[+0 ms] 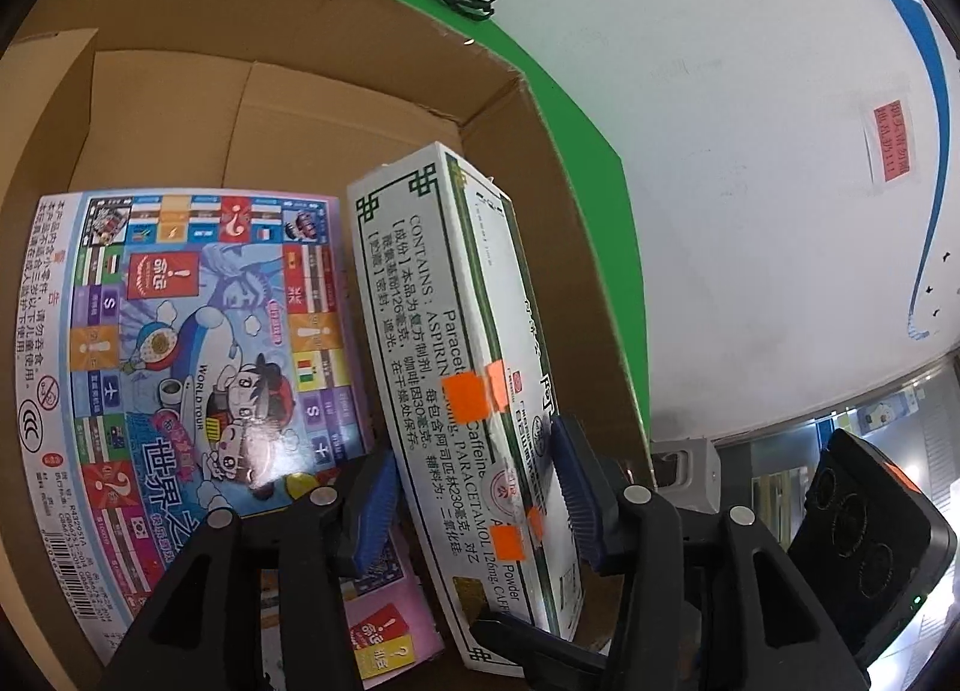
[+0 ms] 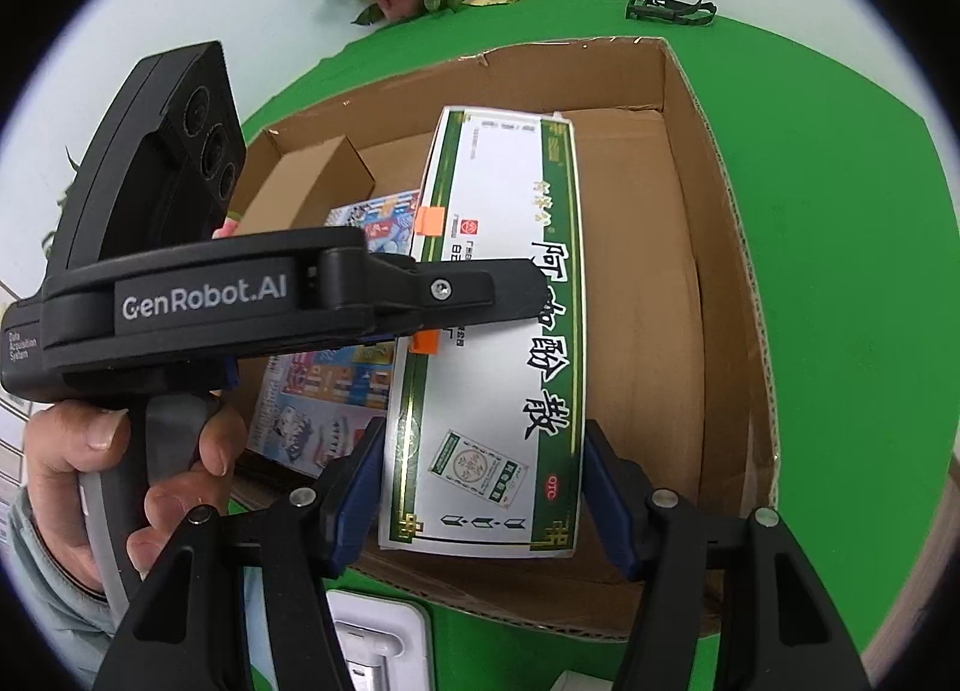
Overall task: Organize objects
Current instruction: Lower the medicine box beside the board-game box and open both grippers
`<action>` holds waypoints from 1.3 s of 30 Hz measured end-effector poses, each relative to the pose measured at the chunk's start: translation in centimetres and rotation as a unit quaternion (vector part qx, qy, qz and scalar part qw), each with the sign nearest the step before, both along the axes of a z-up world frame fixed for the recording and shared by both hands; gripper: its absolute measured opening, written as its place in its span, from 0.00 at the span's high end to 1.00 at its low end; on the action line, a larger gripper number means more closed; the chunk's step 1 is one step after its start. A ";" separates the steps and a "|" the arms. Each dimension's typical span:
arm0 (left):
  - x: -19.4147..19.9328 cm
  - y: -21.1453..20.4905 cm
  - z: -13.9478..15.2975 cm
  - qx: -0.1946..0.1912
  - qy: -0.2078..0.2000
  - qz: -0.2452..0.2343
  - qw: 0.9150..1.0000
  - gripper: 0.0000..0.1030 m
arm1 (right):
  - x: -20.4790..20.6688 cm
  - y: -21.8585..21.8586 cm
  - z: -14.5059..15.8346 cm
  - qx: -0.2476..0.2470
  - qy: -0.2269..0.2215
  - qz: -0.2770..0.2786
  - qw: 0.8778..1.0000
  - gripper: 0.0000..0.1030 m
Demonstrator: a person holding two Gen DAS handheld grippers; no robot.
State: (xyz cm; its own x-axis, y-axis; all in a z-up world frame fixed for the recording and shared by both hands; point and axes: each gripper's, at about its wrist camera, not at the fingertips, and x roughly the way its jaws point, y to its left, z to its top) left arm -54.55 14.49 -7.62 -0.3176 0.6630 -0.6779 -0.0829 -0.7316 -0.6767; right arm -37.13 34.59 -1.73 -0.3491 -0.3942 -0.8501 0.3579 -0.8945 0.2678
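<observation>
We see an open brown cardboard carton on a green mat. Inside, a long white-and-green medicine box leans beside a colourful board-game box. The left gripper and right gripper both straddle it, jaws half open; whether their pads touch it, we cannot tell.

White medicine box with green-and-gold borders and orange stickers, pink-edged cartoon board game box, plain brown cardboard box, bright green mat.

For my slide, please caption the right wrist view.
Both grippers lower a white medicine box into a cardboard box beside a board game.
</observation>
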 end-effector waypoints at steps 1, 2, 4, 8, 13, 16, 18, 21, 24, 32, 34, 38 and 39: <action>-0.1 0.0 0.0 0.000 0.000 0.000 1.000 0.52 | 0.0 -0.1 0.0 0.001 -0.001 -0.001 1.000 0.41; -0.1 0.0 0.1 -0.002 0.000 -0.002 1.000 0.52 | 0.1 -0.1 -0.1 0.000 -0.004 -0.002 1.000 0.41; -0.2 0.2 0.4 -0.014 0.004 -0.006 1.000 0.52 | -0.2 -0.2 -0.3 0.007 -0.007 -0.006 1.000 0.41; -0.1 0.0 1.6 -0.053 0.029 -0.001 0.998 0.39 | -0.7 -0.5 -0.6 0.024 -0.006 -0.019 1.000 0.41; 0.4 -1.0 2.4 -0.069 0.048 0.008 0.996 0.38 | -0.7 -1.2 -1.1 0.046 -0.010 -0.020 0.999 0.41; 0.6 -1.6 2.5 -0.074 0.053 0.012 0.996 0.38 | -0.7 -1.5 -1.4 0.060 -0.011 -0.016 0.998 0.41; 1.3 -3.2 2.3 -0.077 0.053 0.013 0.996 0.38 | -0.6 -1.7 -1.4 0.066 -0.011 -0.014 0.998 0.40; 1.6 -3.3 2.3 -0.084 0.056 0.012 0.995 0.38 | -0.9 -2.2 -1.7 0.077 -0.010 -0.012 0.997 0.39; 2.0 -3.4 2.2 -0.086 0.057 0.013 0.995 0.38 | -0.7 -2.4 -1.8 0.081 -0.010 -0.009 0.997 0.39; 3.2 -3.8 3.1 -0.088 0.073 0.017 0.993 0.38 | -0.5 -2.0 -1.5 0.074 -0.008 -0.007 0.997 0.37; 4.2 -3.9 3.5 -0.089 0.075 0.016 0.993 0.38 | -0.4 -2.2 -1.5 0.069 -0.005 0.004 0.998 0.32; 5.8 -4.1 3.9 -0.096 0.079 0.013 0.992 0.38 | -0.1 -2.5 -1.7 0.079 0.004 0.015 0.997 0.30; 5.9 -4.1 3.9 -0.099 0.081 0.012 0.992 0.38 | 0.0 -2.5 -1.7 0.076 0.006 0.014 0.997 0.30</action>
State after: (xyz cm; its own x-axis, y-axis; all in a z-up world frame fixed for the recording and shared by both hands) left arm -48.63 10.36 -3.74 -0.4469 0.5133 -0.7327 -0.1586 -0.8515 -0.4998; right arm -37.15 32.13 -3.42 -0.3496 -0.2705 -0.8970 0.3853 -0.9142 0.1255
